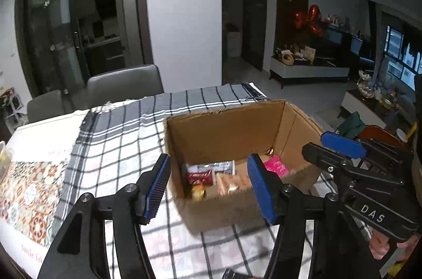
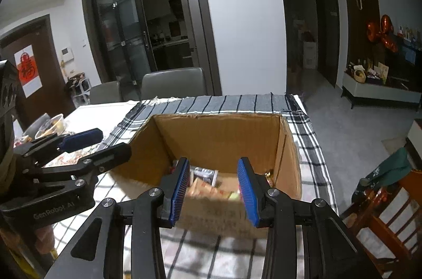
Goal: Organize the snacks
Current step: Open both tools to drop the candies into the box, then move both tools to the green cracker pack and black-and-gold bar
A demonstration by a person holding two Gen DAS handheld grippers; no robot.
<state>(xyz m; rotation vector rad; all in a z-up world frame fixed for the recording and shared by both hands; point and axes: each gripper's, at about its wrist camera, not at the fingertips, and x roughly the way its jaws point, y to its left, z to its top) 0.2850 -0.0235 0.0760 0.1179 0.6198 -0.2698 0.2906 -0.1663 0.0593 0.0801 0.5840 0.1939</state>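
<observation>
The left hand-held gripper (image 1: 208, 189), black with blue ribbed pads, stands partly open in front of the open brown cardboard box (image 1: 224, 131), with nothing between its jaws and touching nothing. The right hand-held gripper (image 2: 213, 186) is likewise parted, a little narrower, empty, and poised over the near wall of the same box. Inside, on the box floor, lie the snacks: a red packet (image 1: 200, 177), a silver-and-white wrapper (image 1: 219, 167), a pink packet (image 1: 277, 167), a small gold-wrapped piece (image 1: 197, 193) and tan packets (image 1: 232, 182), blurred in the right wrist view. The box sits on a black-and-white checked cloth (image 1: 118, 144) spread over the bench (image 1: 39, 131), near its right edge, where the floor drops away. Left of the box the cloth lies bare; grey chairs (image 1: 124, 82) stand behind the far edge.
</observation>
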